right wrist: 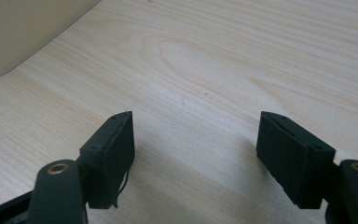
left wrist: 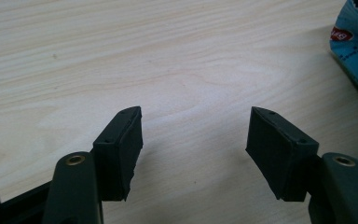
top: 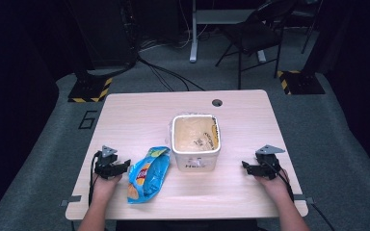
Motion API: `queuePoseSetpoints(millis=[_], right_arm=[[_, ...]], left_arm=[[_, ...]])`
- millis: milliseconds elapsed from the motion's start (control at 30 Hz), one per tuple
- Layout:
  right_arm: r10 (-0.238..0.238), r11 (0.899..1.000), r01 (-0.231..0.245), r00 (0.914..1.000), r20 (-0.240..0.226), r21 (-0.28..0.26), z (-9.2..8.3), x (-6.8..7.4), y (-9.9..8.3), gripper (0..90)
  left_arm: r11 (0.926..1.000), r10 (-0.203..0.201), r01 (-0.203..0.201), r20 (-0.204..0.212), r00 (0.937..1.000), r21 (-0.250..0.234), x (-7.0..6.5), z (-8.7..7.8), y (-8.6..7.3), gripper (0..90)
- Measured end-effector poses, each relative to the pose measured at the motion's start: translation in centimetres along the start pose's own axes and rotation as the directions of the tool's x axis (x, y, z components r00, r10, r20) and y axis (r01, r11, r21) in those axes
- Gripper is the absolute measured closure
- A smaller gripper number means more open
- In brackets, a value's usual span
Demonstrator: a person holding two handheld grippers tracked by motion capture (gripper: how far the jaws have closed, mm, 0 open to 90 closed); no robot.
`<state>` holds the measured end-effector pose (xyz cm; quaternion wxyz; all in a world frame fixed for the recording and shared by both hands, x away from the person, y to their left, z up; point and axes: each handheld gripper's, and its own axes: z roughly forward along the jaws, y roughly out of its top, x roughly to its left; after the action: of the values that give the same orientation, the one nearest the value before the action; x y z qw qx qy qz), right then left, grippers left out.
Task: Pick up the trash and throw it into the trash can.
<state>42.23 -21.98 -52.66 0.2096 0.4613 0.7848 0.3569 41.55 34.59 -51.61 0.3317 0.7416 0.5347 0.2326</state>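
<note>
A blue and yellow chip bag (top: 147, 174) lies flat on the wooden table (top: 139, 108), just left of a cream plastic tub (top: 195, 142) with no lid. My left gripper (top: 125, 166) rests on the table left of the bag, open and holding nothing. In the left gripper view the jaws stand wide apart (left wrist: 194, 133) over bare wood, and the bag's edge (left wrist: 356, 51) sits at the far right. My right gripper (top: 245, 166) rests right of the tub, open too (right wrist: 196, 137). The tub's wall (right wrist: 23, 28) shows at the upper left of the right gripper view.
A round cable hole (top: 217, 102) is at the table's far edge. Beyond the table stand a folding chair (top: 257, 33), a desk leg (top: 193, 38) and floor cables (top: 168, 74). Yellow-black striped bases (top: 90, 90) sit on the carpet.
</note>
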Motion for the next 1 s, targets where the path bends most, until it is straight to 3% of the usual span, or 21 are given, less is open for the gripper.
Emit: queuePoseSetpoints(millis=[300, 533, 733, 1000], right_arm=[[0.0, 1.0, 0.0, 1.0, -0.001, 0.0, 0.0, 0.0, 0.0, 26.9], [0.0, 1.0, 0.0, 1.0, -0.001, 0.0, 0.0, 0.0, 0.0, 26.9], [0.0, 1.0, 0.0, 1.0, -0.001, 0.0, 0.0, 0.0, 0.0, 26.9], [0.0, 1.0, 0.0, 1.0, -0.001, 0.0, 0.0, 0.0, 0.0, 26.9]], left_arm=[[0.9989, -0.034, 0.034, 0.009, 0.9994, -0.032, 0.0, -1.5, 0.4, 37.4], [0.9988, 0.009, -0.008, 0.008, 0.9999, -0.049, -0.5, -2.9, 1.1, 40.9], [0.998, 0.013, -0.012, 0.015, 0.9998, -0.061, -0.9, -3.5, 1.5, 41.2], [0.997, 0.047, -0.045, 0.036, 0.9982, -0.063, -1.8, -4.1, 2.7, 43.4]])
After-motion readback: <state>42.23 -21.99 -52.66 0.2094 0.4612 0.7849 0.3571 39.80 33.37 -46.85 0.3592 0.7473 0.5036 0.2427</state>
